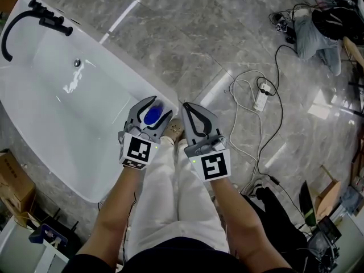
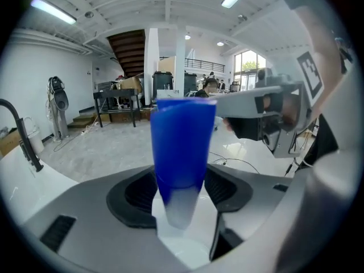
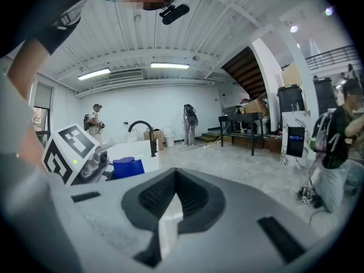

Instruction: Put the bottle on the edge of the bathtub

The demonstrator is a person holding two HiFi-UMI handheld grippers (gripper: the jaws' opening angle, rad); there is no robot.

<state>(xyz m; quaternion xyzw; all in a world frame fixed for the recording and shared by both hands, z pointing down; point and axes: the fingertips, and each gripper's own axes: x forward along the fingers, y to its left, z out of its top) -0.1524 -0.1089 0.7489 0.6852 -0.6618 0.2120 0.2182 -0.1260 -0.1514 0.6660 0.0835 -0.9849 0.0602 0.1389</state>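
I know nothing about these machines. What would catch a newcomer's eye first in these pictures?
A vivid blue plastic bottle sits between the jaws of the left hand-held gripper, right at the rim of a big white bathtub with a black curved faucet. Beside it the right hand-held gripper is shut and empty. A white power strip with trailing cables lies on the glossy grey marble floor.

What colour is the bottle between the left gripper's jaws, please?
The bottle is blue, whitish toward the bottom; left gripper view.

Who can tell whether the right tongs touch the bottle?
Apart. The head view shows a gap between the right tongs and the bottle, which stands inside the left tongs.
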